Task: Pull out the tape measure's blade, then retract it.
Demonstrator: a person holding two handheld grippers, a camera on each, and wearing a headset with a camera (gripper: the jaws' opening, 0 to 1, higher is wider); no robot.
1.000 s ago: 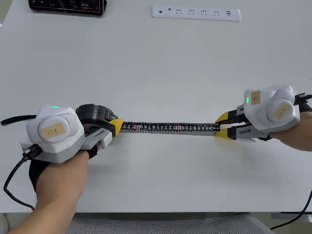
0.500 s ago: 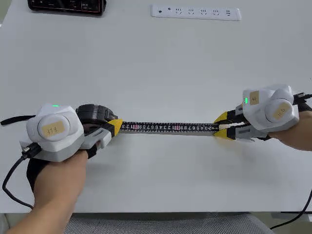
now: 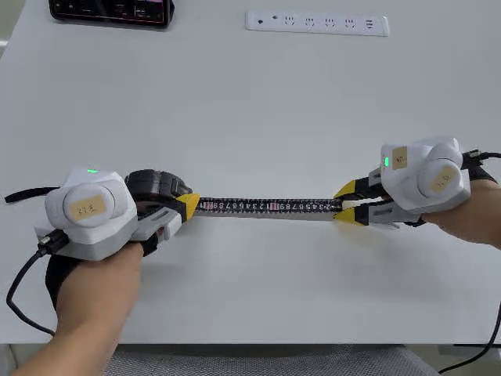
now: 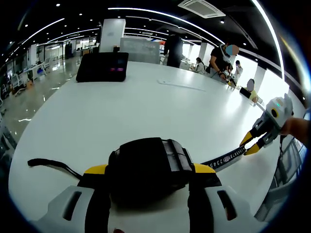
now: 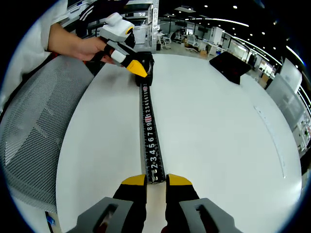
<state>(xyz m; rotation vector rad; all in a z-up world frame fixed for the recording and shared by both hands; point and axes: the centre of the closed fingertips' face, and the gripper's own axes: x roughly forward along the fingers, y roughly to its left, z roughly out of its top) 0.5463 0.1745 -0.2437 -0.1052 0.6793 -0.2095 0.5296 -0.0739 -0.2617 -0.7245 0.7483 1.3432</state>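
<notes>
The left gripper (image 3: 177, 200) sits at the left of the head view, its yellow-tipped jaws clamped on the black, ribbed, rubber-clad tape measure case (image 3: 153, 184). In the left gripper view that case (image 4: 148, 165) bulges between the two tips at the bottom centre. The right gripper (image 3: 344, 204), at the right of the head view, pinches the free end of the dark steel blade with white numerals (image 3: 270, 206). The blade spans the middle of the frame just above the white table (image 3: 250, 102). In the right gripper view the blade (image 5: 149, 136) runs from the right gripper (image 5: 156, 182) at the bottom up to the case (image 5: 144, 62) near the top.

The main risk, as I judge it, is at the right-hand pinch. The hold is only on the blade's narrow tip, and the spring likely pulls against it. If those jaws part suddenly, the blade would probably whip back and slam into the case. A slow, guided return would avoid that.

A second risk is the case rolling in the left jaws, since its rounded body offers little flat surface. That could twist or kink the blade.

The thin black wrist strap (image 3: 27, 193) trails at the far left, clear of the blade's path. The white power strip (image 3: 317, 22) at top centre lies well apart.
</notes>
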